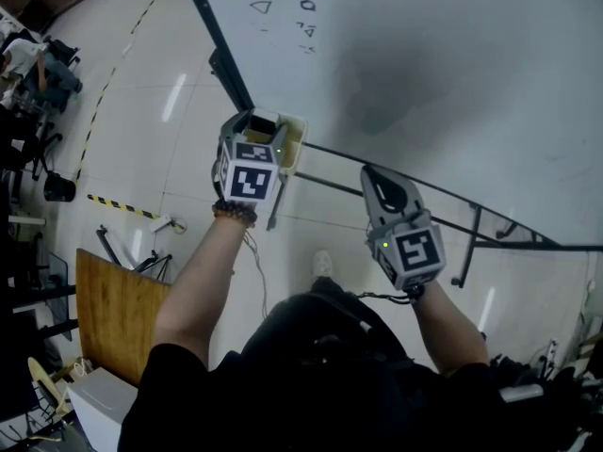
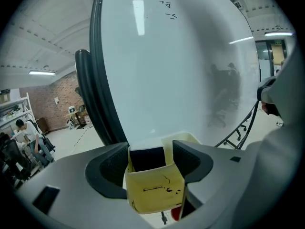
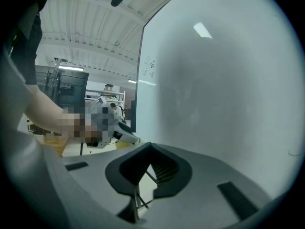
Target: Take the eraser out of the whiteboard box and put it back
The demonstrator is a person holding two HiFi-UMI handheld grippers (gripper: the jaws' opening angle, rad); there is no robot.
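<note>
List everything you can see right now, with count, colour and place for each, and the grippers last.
Whiteboard: one, white with a dark frame, upper right of the head view.
Marker scribbles: a few, dark, near the whiteboard's top.
Box: one, yellowish, at the whiteboard's lower edge.
Eraser: one, black, inside the box.
Table: one, brown wood, on the floor at lower left.
Striped tape: two stretches, black and yellow, on the floor at left.
Left gripper: one, grey, jaws open on either side of the box.
Right gripper: one, grey, jaws shut and empty, right of the box.
</note>
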